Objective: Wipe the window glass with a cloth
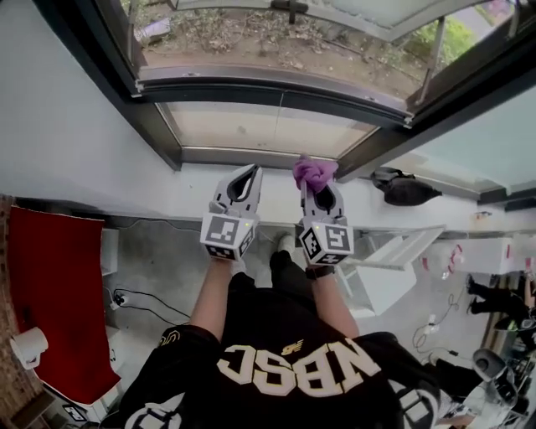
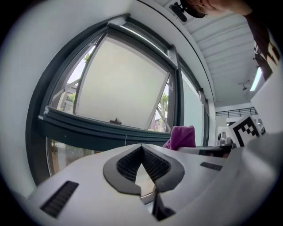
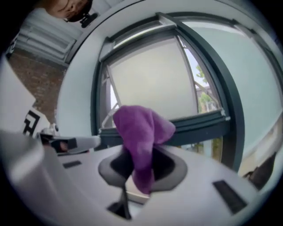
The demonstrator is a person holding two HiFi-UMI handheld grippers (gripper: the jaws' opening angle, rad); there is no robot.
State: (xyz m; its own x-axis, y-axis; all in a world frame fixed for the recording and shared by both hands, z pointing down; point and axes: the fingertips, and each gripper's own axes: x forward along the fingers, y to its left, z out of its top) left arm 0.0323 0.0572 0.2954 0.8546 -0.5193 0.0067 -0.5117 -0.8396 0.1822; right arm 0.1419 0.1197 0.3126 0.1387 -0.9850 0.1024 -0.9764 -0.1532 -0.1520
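Note:
A purple cloth [image 1: 314,173] is bunched at the tip of my right gripper [image 1: 318,186], which is shut on it; in the right gripper view the cloth [image 3: 140,137] hangs over the jaws. My left gripper [image 1: 245,178] is beside it on the left, shut and empty, tips meeting [image 2: 142,146]. Both point at the window glass [image 1: 251,126], a lower pane in a dark frame [image 1: 276,94]. The cloth is held short of the glass, over the white sill [image 1: 276,180]. From the left gripper view the cloth [image 2: 182,137] shows to the right.
The upper sash [image 1: 352,17] is tilted open above the lower pane. A dark bag [image 1: 406,188] lies on the sill at the right. A red mat [image 1: 54,293] covers the floor at the left, with a white shelf unit [image 1: 394,268] at the right.

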